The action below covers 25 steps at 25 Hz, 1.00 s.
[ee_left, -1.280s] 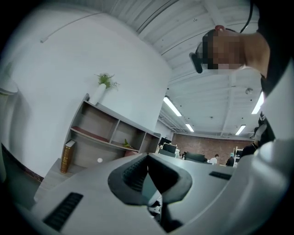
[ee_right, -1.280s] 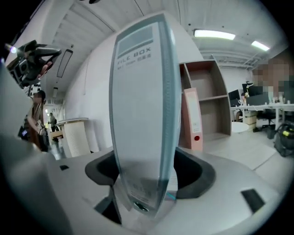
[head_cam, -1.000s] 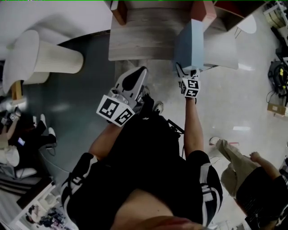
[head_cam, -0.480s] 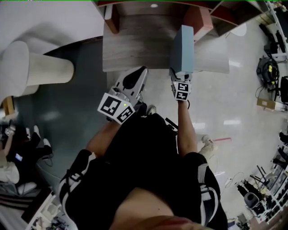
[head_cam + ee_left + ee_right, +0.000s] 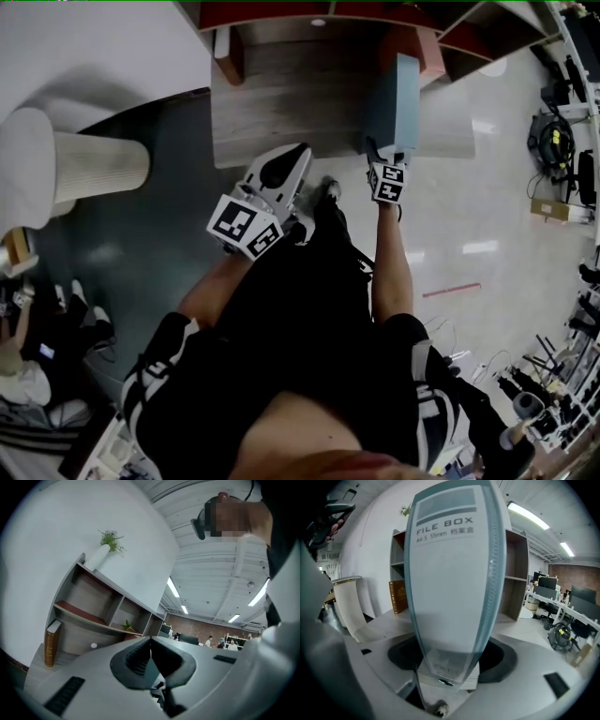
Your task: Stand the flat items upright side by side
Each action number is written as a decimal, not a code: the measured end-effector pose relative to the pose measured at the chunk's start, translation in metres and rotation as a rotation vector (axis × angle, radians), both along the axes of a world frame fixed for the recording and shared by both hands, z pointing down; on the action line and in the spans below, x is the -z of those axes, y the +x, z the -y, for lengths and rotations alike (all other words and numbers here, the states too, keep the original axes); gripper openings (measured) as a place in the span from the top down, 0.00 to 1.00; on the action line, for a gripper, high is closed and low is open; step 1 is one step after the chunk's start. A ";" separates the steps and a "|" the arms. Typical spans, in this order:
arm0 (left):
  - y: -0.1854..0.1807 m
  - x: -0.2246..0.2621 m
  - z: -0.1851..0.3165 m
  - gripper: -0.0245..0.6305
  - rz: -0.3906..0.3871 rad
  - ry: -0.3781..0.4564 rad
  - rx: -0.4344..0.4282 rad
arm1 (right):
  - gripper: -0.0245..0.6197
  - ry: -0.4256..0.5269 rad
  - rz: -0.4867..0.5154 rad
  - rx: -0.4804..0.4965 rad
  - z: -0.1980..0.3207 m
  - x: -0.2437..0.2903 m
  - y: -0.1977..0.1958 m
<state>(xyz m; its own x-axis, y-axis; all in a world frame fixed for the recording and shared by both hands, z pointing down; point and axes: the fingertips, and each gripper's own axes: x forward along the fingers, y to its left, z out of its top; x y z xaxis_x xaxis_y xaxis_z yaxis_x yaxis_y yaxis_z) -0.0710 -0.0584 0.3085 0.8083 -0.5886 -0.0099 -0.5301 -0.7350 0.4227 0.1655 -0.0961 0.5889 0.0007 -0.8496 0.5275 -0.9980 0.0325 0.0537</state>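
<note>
My right gripper [image 5: 385, 153] is shut on a pale blue file box [image 5: 394, 98], gripping its lower end. The box stands upright between the jaws and fills the right gripper view [image 5: 452, 573], hiding the fingertips [image 5: 449, 670]. It hangs over the right part of a light wooden shelf board [image 5: 281, 94]. A brown book [image 5: 228, 52] stands upright at the board's left end, also seen in the left gripper view [image 5: 51, 641] and the right gripper view [image 5: 397, 596]. My left gripper [image 5: 289, 159] is shut and empty [image 5: 151, 641], near the board's front edge.
A shelf unit [image 5: 93, 606] with open compartments rises behind the board, with a white vase and plant [image 5: 101, 555] on top. A white ribbed seat [image 5: 94, 164] stands on the left. Cables and gear [image 5: 553, 141] lie on the floor at the right.
Both grippers have moved forward toward the shelf, the right one carrying the file box. The shelf now shows nearer. A person at the lower right has left the view.
</note>
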 end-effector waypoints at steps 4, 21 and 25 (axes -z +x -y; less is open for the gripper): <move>0.006 0.006 0.013 0.93 -0.010 0.012 -0.009 | 0.44 -0.002 0.000 0.010 0.015 0.002 0.012; 0.062 0.015 0.080 0.93 -0.029 0.008 0.014 | 0.44 -0.037 0.008 0.072 0.084 0.001 0.037; 0.069 0.015 0.092 0.93 -0.023 -0.005 0.021 | 0.44 -0.053 0.011 0.066 0.094 0.005 0.039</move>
